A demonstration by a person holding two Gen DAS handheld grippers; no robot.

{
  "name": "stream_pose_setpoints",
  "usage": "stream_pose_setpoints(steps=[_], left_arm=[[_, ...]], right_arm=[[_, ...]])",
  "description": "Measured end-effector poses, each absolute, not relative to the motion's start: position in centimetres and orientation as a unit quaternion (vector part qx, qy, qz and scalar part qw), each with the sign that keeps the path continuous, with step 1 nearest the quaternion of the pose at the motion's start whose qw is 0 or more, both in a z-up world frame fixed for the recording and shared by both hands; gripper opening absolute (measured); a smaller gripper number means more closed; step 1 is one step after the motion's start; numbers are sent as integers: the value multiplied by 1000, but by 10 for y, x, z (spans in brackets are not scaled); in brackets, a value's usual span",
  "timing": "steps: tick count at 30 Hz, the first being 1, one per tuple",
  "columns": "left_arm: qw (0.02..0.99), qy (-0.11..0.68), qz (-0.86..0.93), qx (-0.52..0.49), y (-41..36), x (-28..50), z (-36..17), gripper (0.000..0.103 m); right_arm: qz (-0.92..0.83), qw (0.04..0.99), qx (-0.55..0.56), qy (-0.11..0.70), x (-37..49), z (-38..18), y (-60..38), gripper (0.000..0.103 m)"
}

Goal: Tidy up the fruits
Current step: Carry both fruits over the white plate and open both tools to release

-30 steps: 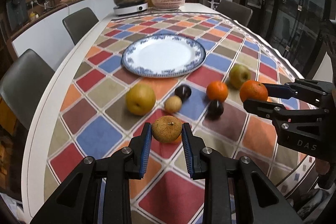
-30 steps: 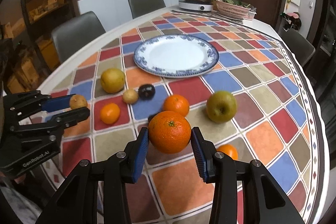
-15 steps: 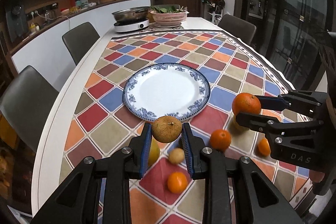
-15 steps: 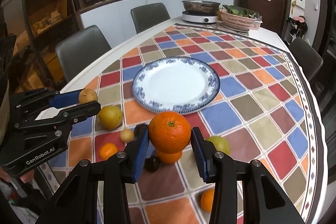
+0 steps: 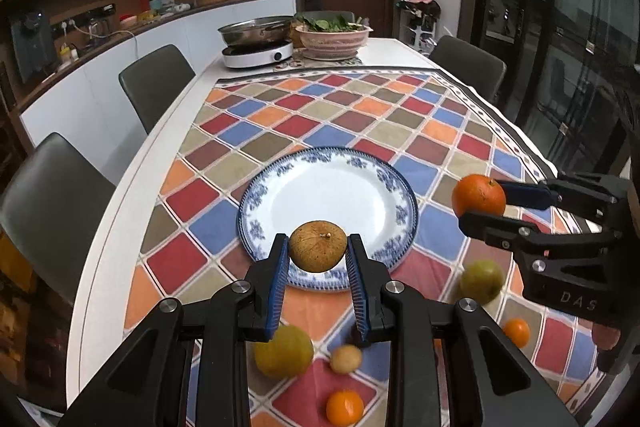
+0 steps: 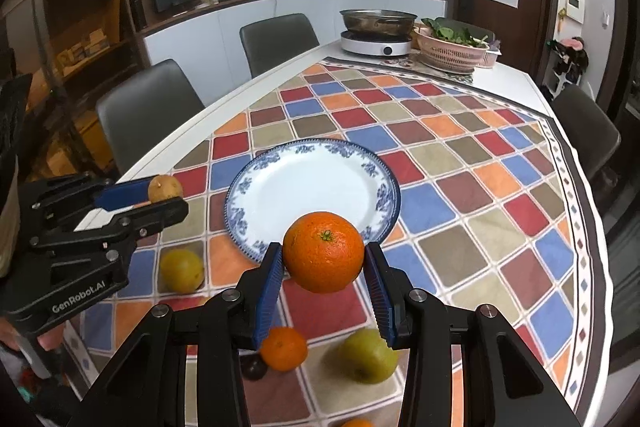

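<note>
Since we lifted both fruits off the tabletop (image 5: 120,227) and carried them toward the far side, our left claw (image 5: 318,259), clamped on a brown russet fruit (image 5: 318,245), and right claw (image 6: 324,263), clamped on an orange (image 6: 323,257), now hover at the plate (image 5: 332,187)'s near rim, so setting them down comes next.

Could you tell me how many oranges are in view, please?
4: a held orange in the right claw; on the tablecloth, a middle orange below it, a left orange, a right orange. Others possibly hidden.
</note>
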State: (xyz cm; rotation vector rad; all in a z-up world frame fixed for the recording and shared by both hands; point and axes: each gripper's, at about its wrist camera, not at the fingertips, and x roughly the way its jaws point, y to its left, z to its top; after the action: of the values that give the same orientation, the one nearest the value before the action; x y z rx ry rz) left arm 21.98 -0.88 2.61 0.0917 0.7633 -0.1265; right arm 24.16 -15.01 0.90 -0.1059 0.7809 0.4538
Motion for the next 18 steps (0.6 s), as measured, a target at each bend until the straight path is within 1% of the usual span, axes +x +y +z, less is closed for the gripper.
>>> stream_pose_setpoints(steps=[9, 18], left_arm=[[927, 365, -50, 61, -15, 229, 35, 29], [925, 373, -46, 61, -10, 251, 34, 29]], right_arm=[[225, 903, -42, 363, 251, 16, -155, 42], [230, 899, -37, 372, 277, 19, -153, 42]])
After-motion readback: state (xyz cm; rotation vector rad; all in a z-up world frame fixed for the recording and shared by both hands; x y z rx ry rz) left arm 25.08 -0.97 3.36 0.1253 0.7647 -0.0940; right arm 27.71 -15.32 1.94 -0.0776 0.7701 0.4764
